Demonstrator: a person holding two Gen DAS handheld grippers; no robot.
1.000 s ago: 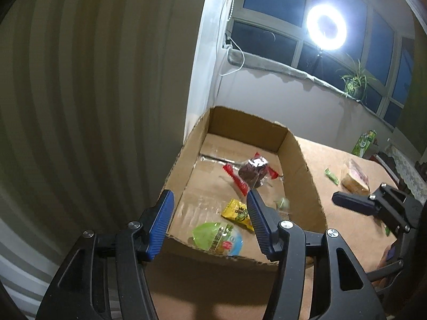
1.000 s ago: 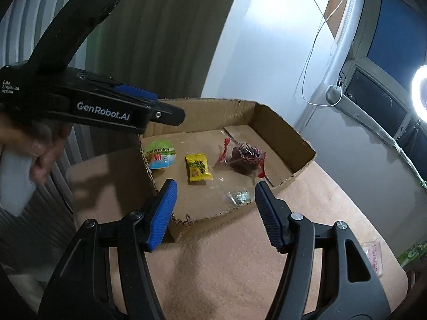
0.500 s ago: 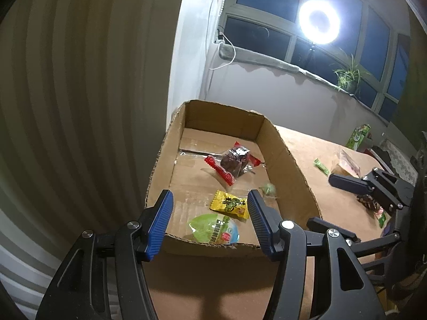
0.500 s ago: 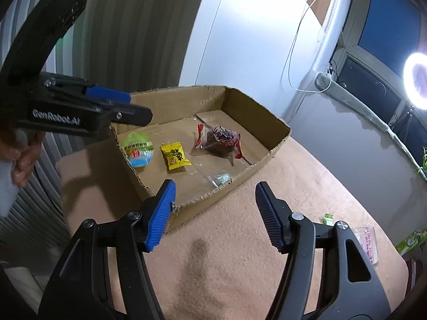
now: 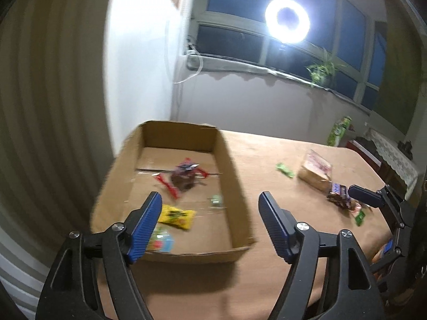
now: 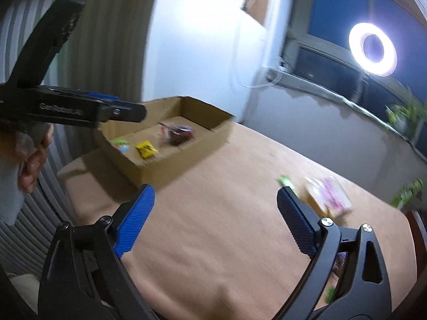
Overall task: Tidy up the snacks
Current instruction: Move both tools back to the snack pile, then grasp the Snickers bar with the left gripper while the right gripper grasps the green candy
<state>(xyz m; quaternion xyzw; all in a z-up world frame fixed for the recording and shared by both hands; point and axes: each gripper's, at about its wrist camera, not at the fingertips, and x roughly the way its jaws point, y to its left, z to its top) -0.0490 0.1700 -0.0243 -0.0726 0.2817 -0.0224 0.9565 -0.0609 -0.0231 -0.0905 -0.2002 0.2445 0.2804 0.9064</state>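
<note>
A shallow cardboard box (image 5: 234, 176) (image 6: 170, 168) stands at the table's left end. Inside lie a yellow packet (image 5: 177, 216) (image 6: 145, 148), a dark red-wrapped snack (image 5: 184, 177) (image 6: 178, 133), a green and blue round pack (image 5: 160, 241) (image 6: 120, 144) and a small clear candy (image 5: 215, 200). My left gripper (image 5: 209, 218) hovers before the box's near right corner, its jaws opening with nothing between them. My right gripper (image 6: 214, 212) hangs over bare table, jaws opening wide and empty. Loose on the table are a green candy (image 5: 285, 169) (image 6: 285, 180), a clear bag of pastry (image 5: 316, 172) (image 6: 329, 196) and a chocolate bar (image 5: 339, 193).
A tan cloth covers the table (image 5: 267, 213) (image 6: 226, 226). A green carton (image 5: 339, 130) stands at the far edge. A small green packet (image 5: 360, 217) lies near the right gripper's finger in the left wrist view. A ring light (image 5: 287, 20) glares by the window. A hand (image 6: 32, 160) holds the left gripper.
Both grippers have pulled back from the box and swung right, toward the loose snacks. Both pairs of jaws have spread wider. The snacks in the box have not moved.
</note>
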